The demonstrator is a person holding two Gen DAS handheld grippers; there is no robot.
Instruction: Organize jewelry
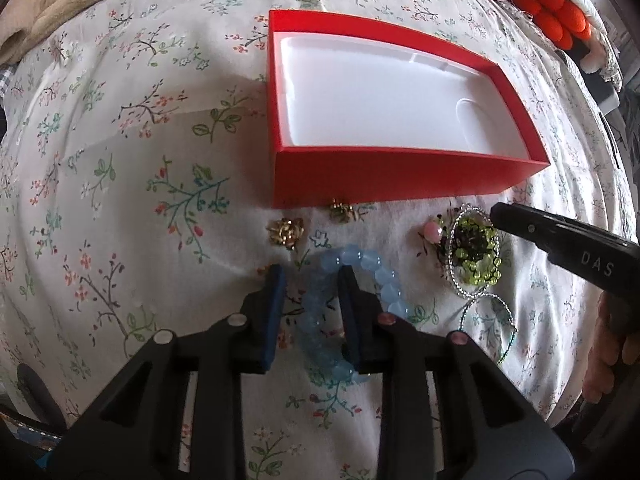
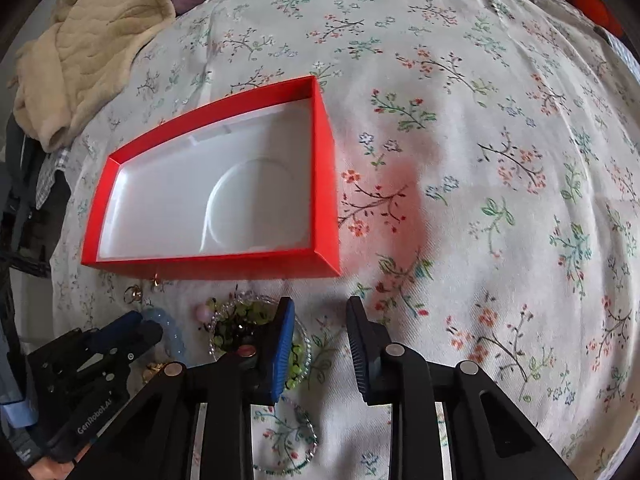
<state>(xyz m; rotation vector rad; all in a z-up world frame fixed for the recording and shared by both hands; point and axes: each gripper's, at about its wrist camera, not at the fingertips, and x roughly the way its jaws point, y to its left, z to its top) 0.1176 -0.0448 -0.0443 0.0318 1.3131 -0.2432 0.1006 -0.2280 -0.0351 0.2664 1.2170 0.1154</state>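
My left gripper (image 1: 312, 280) points down at a pale blue bead bracelet (image 1: 320, 320) on the flowered bedsheet. One strand of the bracelet lies between the jaws, close against the right pad and with a gap to the left pad, so the gripper is open. My right gripper (image 2: 320, 312) is open over the sheet, its left finger (image 2: 282, 344) above a cluster of green beads (image 2: 236, 320) ringed by a clear bead strand; the pads press on nothing. A red box (image 1: 400, 176) with a white insert stands just beyond both.
Two gold pieces (image 1: 285, 232) (image 1: 342, 212) and a pink bead piece (image 1: 432, 232) lie by the box's near wall. A thin bead ring (image 2: 296, 440) sits under the right gripper. A beige blanket (image 2: 80, 52) is piled far left, and orange plush (image 1: 548, 8) far right.
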